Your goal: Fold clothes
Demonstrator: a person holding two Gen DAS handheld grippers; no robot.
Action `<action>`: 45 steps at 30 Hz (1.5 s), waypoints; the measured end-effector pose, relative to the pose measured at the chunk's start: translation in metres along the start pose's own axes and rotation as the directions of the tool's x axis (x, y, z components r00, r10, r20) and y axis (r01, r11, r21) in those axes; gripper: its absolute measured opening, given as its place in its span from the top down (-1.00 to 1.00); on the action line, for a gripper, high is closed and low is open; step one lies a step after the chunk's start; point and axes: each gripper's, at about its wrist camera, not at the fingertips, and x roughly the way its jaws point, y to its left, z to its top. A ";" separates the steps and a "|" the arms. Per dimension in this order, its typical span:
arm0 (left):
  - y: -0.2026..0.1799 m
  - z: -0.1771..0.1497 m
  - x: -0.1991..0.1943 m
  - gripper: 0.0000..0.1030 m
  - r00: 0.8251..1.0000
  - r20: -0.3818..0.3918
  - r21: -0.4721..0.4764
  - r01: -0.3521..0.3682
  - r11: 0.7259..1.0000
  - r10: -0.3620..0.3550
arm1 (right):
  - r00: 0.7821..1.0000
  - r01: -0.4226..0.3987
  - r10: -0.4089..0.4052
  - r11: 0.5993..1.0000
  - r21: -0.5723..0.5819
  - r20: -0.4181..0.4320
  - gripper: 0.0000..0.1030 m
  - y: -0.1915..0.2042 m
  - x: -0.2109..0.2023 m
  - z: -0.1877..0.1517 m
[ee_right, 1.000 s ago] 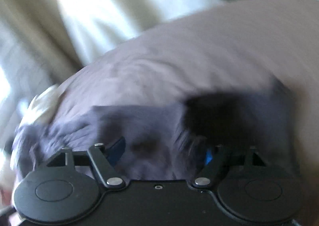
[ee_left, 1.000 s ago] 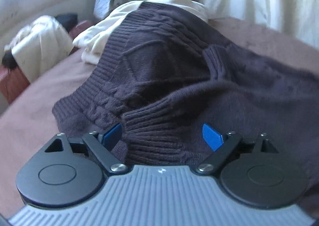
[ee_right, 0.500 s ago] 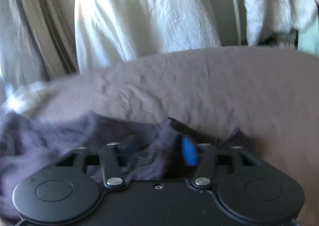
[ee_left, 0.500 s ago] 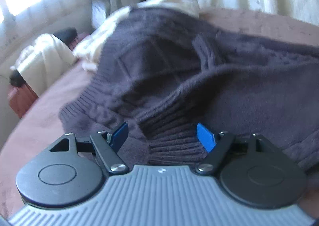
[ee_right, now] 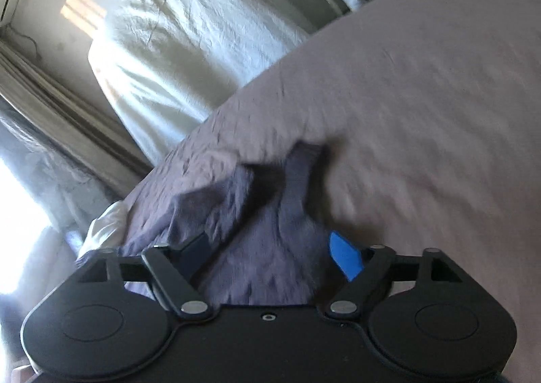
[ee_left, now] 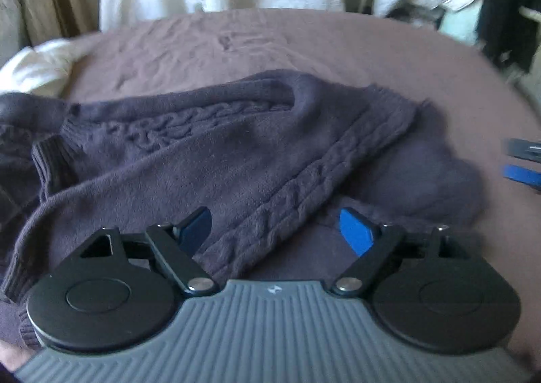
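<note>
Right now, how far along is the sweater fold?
Done: the purple sweater lies doubled over on the bed, one cuff across it. In hand: left gripper and right gripper are opening, knit between the pads, unpinched. Left: squaring, final fold.

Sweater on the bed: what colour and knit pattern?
Dark purple sweater with cable-knit bands; clearest in the left wrist view.
</note>
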 end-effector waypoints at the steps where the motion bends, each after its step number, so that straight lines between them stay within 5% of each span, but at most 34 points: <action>1: -0.004 -0.011 0.007 -0.62 1.000 0.000 -0.016 0.009 1.000 -0.009 | 0.999 -0.023 0.024 0.999 0.026 -0.025 -0.64 -0.007 0.001 -0.009; 5: -0.004 -0.052 0.025 -0.61 0.997 -0.037 -0.097 0.065 0.993 -0.069 | 0.988 -0.082 0.097 0.990 0.118 -0.120 -0.66 -0.028 0.022 -0.038; 7: -0.005 -0.053 0.022 -0.62 0.998 -0.009 -0.070 0.061 0.996 -0.062 | 0.988 -0.047 0.064 0.992 0.114 -0.143 -0.67 -0.030 0.040 -0.043; 12: -0.004 -0.053 0.015 -0.62 0.996 0.038 -0.045 0.086 0.995 -0.084 | 0.996 -0.075 0.077 0.996 0.051 -0.040 -0.69 -0.017 0.080 -0.037; 13: -0.003 -0.054 0.016 -0.62 0.995 0.044 -0.053 0.090 0.995 -0.087 | 0.995 -0.100 0.101 0.994 0.042 -0.027 -0.58 -0.014 0.092 -0.033; 16: 0.000 -0.055 0.017 -0.62 0.995 0.093 -0.050 0.038 0.998 -0.033 | 0.997 -0.063 0.064 0.998 0.031 -0.042 0.75 -0.003 0.121 -0.023; 18: 0.004 -0.055 0.019 -0.62 0.993 0.116 -0.036 0.020 0.999 -0.016 | 0.998 -0.055 0.056 0.998 -0.023 0.019 0.76 0.010 0.112 -0.022; 20: 0.019 -0.055 0.020 -0.61 0.989 0.118 -0.103 0.102 0.989 -0.090 | 0.996 -0.041 0.047 0.996 -0.077 0.077 0.76 0.022 0.102 -0.020; 23: 0.045 -0.054 0.019 -0.56 0.974 0.124 -0.264 0.217 0.940 -0.191 | 0.995 0.009 0.008 0.986 -0.166 0.099 0.76 0.051 0.098 -0.013; 26: 0.074 -0.053 0.010 -0.55 0.972 0.157 -0.403 0.226 0.887 -0.176 | 0.994 0.020 0.011 0.959 -0.282 0.105 0.77 0.102 0.096 0.002; 30: 0.119 -0.057 -0.013 -0.55 0.959 0.232 -0.522 0.264 0.811 -0.163 | 0.994 -0.010 0.060 0.873 -0.488 0.088 0.77 0.204 0.100 0.015; 35: 0.184 -0.079 -0.034 -0.55 0.966 0.257 -0.699 0.212 0.683 -0.036 | 0.982 -0.181 0.171 0.786 -0.591 -0.074 0.77 0.330 0.142 -0.003; 38: 0.214 -0.095 -0.031 -0.55 0.971 0.241 -0.755 0.186 0.629 0.001 | 0.969 -0.234 0.125 0.737 -0.634 -0.212 0.74 0.375 0.194 -0.042; 40: 0.227 -0.106 -0.024 -0.55 0.976 0.220 -0.786 0.179 0.591 -0.004 | 0.944 -0.249 0.034 0.723 -0.644 -0.327 0.59 0.390 0.232 -0.070; 42: 0.235 -0.114 -0.019 -0.55 0.977 0.213 -0.801 0.179 0.571 -0.006 | 0.903 -0.285 0.020 0.776 -0.563 -0.429 0.43 0.385 0.253 -0.083; 43: 0.239 -0.116 -0.019 -0.54 0.977 0.212 -0.807 0.178 0.563 -0.005 | 0.879 -0.306 0.032 0.803 -0.511 -0.476 0.42 0.381 0.261 -0.088; 45: 0.244 -0.118 -0.017 -0.55 0.975 0.222 -0.809 0.192 0.556 -0.014 | 0.829 -0.406 0.198 0.856 -0.320 -0.523 0.21 0.361 0.246 -0.080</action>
